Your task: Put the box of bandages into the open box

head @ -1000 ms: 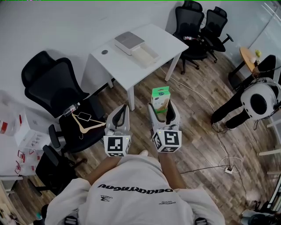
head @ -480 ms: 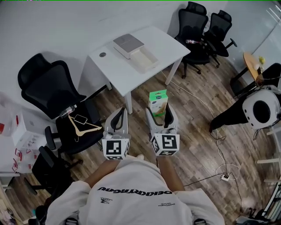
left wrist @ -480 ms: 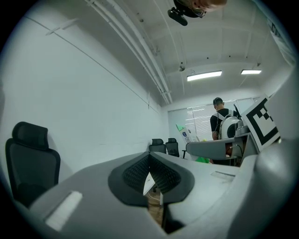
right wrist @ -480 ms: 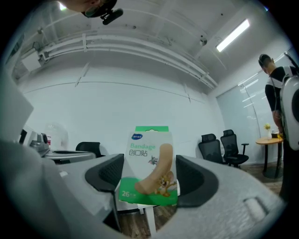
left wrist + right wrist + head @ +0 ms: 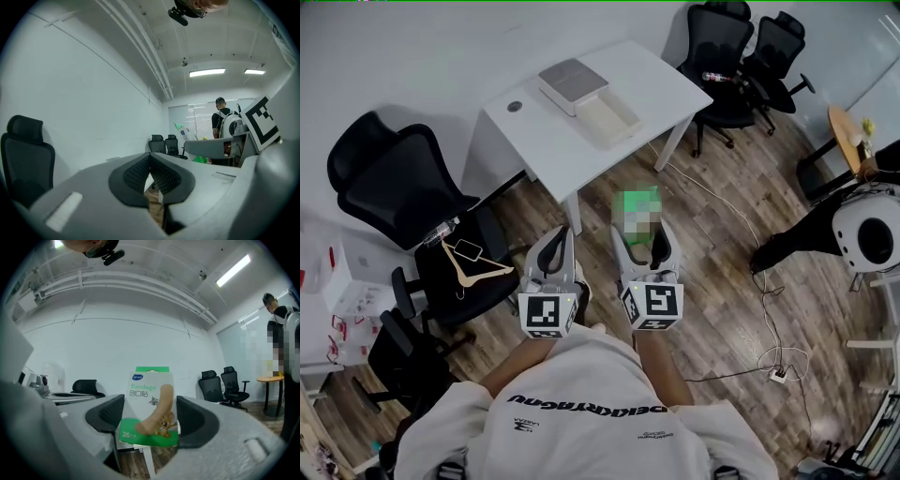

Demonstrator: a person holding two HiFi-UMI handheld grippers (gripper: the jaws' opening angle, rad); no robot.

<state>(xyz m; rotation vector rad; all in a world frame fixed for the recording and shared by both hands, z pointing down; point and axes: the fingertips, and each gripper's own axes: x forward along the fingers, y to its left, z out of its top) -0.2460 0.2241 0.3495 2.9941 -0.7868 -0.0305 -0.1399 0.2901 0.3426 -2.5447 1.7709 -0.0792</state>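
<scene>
- Between the jaws of the right gripper (image 5: 150,420) sits the box of bandages (image 5: 149,404). It stands upright with its printed front towards the gripper's camera, and the two pads press on its left and right edges.
- From the head view, this gripper is held out in front of the person's chest, above the wooden floor (image 5: 722,281). The box sticks up past the jaw tips, where a mosaic patch covers it.
- Just left of it is the left gripper (image 5: 150,174), held at about the same height. Its jaws are pressed together with nothing between them.
- Further away stands a white bench (image 5: 661,84), set at an angle, with its near corner a short way beyond the held box.
- On the bench lies the open box (image 5: 614,122): a pale shallow tray, with a grey-topped half touching it on the far left side. The tray looks empty, and the box of bandages is well apart from it.
- Near the bench's left end sits a small dark round thing (image 5: 515,106).
- To the left are two black office chairs. The farther one (image 5: 394,183) is by the wall. The nearer one (image 5: 473,286) has a wooden hanger (image 5: 478,267) and a phone (image 5: 467,248) on its seat.
- Far right, past the bench, two more black chairs (image 5: 727,52) stand side by side.
- At the right edge another person (image 5: 853,230) is partly in view, and a thin cable (image 5: 769,319) trails over the floor.
</scene>
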